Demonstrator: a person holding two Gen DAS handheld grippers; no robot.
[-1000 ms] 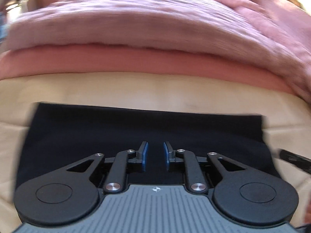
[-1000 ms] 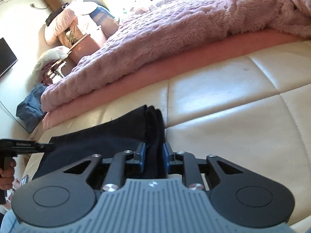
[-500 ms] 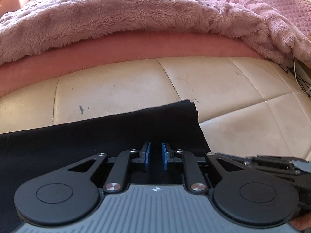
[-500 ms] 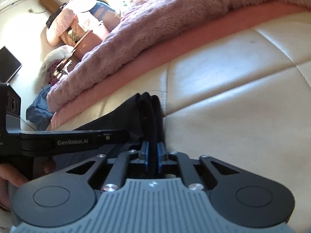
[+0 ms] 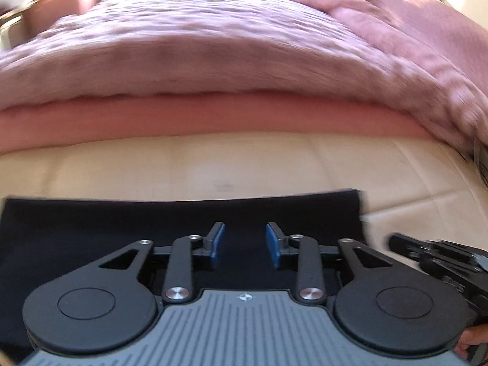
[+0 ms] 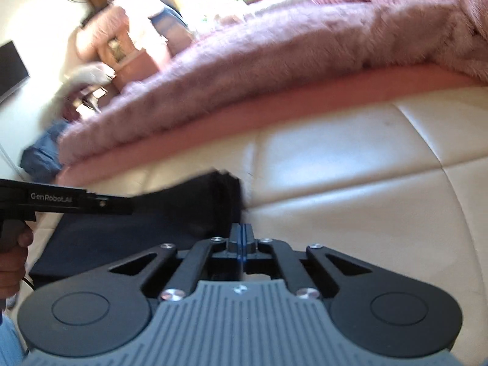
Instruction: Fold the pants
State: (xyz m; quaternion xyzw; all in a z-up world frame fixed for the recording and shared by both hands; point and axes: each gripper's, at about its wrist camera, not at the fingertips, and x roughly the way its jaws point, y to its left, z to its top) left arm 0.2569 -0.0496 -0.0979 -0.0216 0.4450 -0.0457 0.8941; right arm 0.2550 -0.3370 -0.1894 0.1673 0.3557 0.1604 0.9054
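The black pants [image 5: 183,216] lie folded flat on the cream leather cushion [image 5: 213,167]; they also show in the right wrist view [image 6: 189,204], with stacked layers at their right end. My left gripper [image 5: 245,244] is open and empty, hovering over the near edge of the pants. My right gripper [image 6: 241,235] is shut with its pads pressed together and nothing between them, just right of the pants' near right corner. The right gripper's body [image 5: 439,259] shows at the left wrist view's right edge. The left gripper's body [image 6: 61,201] crosses the right wrist view's left side.
A fluffy pink blanket [image 5: 213,61] over a salmon sheet [image 5: 213,116] lies behind the cushion. Cluttered furniture [image 6: 122,55], a dark screen [image 6: 12,70] and a blue bag [image 6: 42,158] stand at the far left of the room.
My right gripper let go of the pants' stacked edge, closed fully and drew back to the right. My left gripper opened wider and swung left over the pants.
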